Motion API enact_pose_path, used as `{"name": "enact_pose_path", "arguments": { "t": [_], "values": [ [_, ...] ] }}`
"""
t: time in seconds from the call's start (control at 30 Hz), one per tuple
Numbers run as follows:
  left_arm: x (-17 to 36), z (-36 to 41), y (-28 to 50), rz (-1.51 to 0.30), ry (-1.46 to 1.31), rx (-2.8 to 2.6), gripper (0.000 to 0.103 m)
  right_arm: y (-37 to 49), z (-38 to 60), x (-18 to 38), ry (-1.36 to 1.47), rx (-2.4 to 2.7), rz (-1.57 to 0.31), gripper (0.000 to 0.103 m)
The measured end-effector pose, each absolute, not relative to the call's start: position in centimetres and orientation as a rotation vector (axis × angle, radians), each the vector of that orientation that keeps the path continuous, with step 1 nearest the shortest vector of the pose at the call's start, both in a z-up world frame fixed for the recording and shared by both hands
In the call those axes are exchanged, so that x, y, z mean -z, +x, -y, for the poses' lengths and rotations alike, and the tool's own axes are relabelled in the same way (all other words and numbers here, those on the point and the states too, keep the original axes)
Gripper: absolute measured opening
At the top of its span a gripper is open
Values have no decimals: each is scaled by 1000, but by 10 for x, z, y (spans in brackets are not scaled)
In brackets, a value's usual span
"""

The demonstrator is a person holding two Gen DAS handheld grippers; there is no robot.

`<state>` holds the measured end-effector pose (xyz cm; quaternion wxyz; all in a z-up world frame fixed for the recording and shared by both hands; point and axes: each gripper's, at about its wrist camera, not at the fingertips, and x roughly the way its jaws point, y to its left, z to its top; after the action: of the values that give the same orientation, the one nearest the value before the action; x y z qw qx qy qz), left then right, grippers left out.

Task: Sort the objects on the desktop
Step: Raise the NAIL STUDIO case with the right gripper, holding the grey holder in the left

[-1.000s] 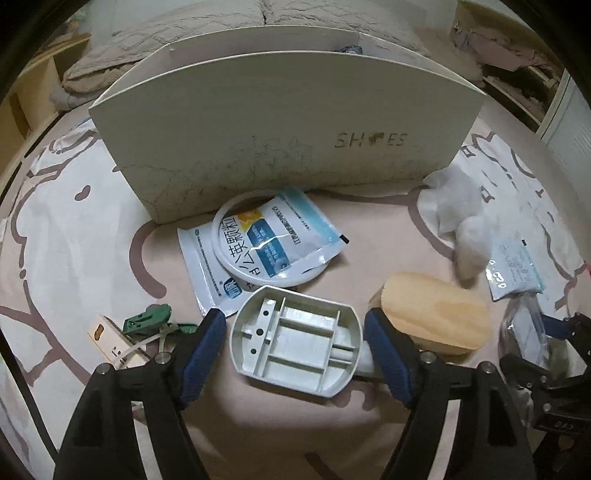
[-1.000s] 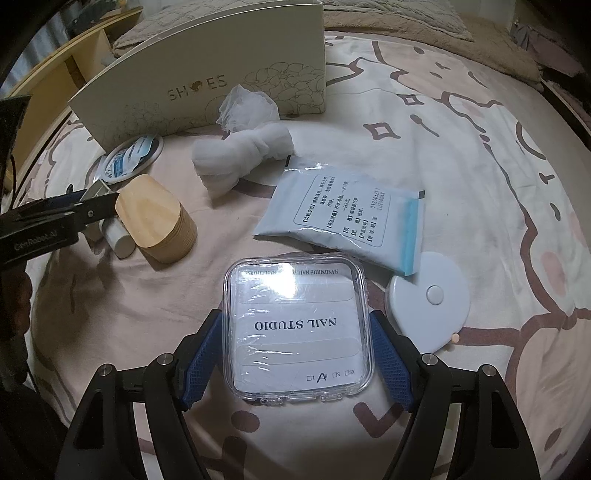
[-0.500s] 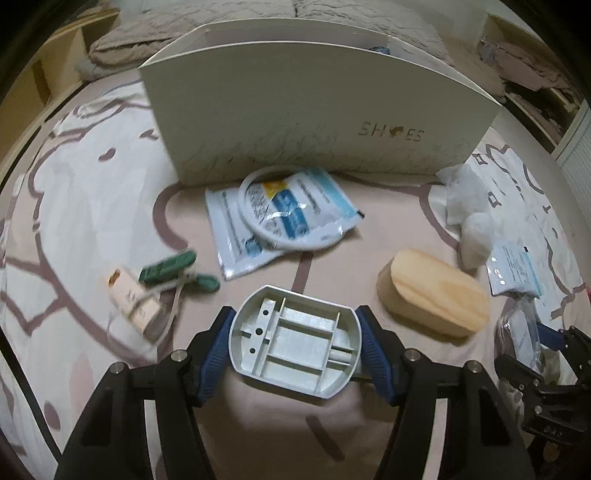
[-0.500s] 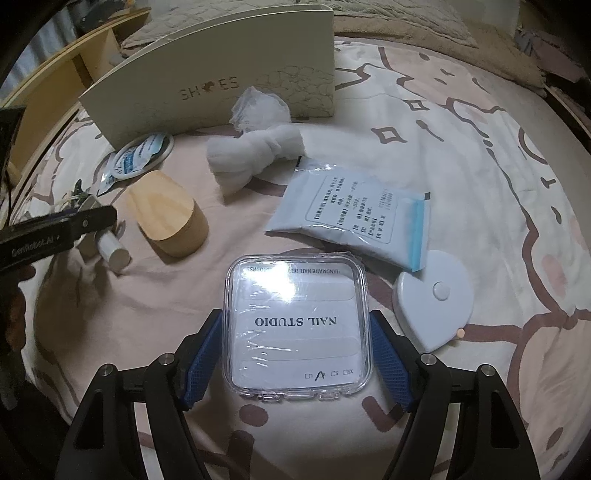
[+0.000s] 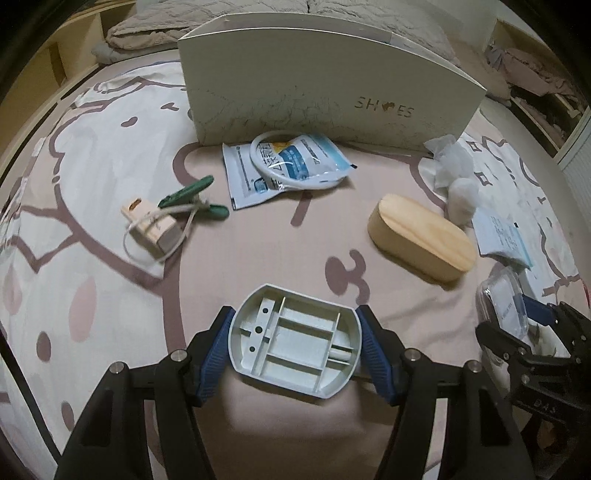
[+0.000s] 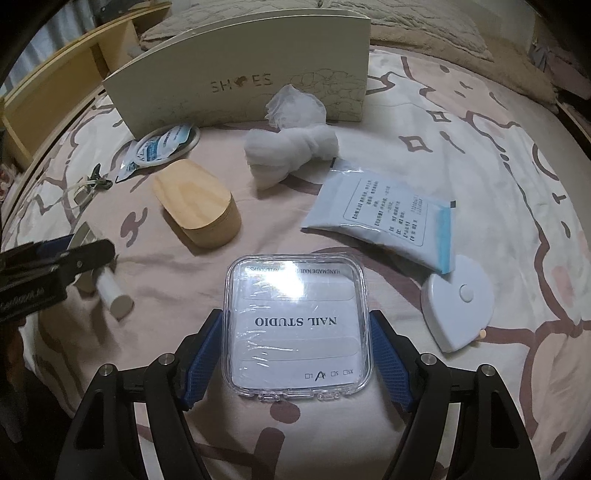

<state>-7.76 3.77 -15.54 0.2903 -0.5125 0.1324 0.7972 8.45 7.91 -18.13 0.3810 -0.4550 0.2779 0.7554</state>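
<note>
Left gripper (image 5: 295,345) pinches the grey tray (image 5: 294,341); right gripper (image 6: 295,350) pinches the nail box (image 6: 295,326).

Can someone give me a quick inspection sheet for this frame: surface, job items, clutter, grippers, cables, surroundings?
Surface: patterned bedsheet, pink and white with brown lines.
Job's things: grey ribbed plastic piece; clear NAIL STUDIO case; oval wooden box; white SHOES box standing at the back.
Clutter: white gauze bundle; printed zip pouch; white disc; blue sachet under a white ring; green clips beside a small beige block.
Grippers: left hand-held gripper shut on the grey piece; right hand-held gripper shut on the case.
Cables: thin white cord looped around the beige block.
Surroundings: quilted bedding behind the box; wooden shelf.
</note>
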Motion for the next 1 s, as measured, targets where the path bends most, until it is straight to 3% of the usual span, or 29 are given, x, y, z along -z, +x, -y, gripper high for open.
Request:
{"name": "enact_pose_path", "arguments": {
  "t": [0.37,0.53,0.73,0.8,1.0],
  "values": [
    [158,-30,-71,-311,-1344,-2144,65,90,-73,180,-1101,-1935,-723,77],
    [158,-30,-69,-308,-1344,-2140,65,93,-71,182,-1080,-1981,-753,93],
    [158,-29,-68,-307,-1344,-2134,66,92,-71,181,-1087,-1967,-759,97],
    [159,-29,-68,-306,-1345,-2132,66,93,-72,180,-1084,-1972,-795,103],
    [159,-28,-66,-326,-1325,-2130,66,99,-75,181,-1051,-1982,-864,103]
  ]
}}
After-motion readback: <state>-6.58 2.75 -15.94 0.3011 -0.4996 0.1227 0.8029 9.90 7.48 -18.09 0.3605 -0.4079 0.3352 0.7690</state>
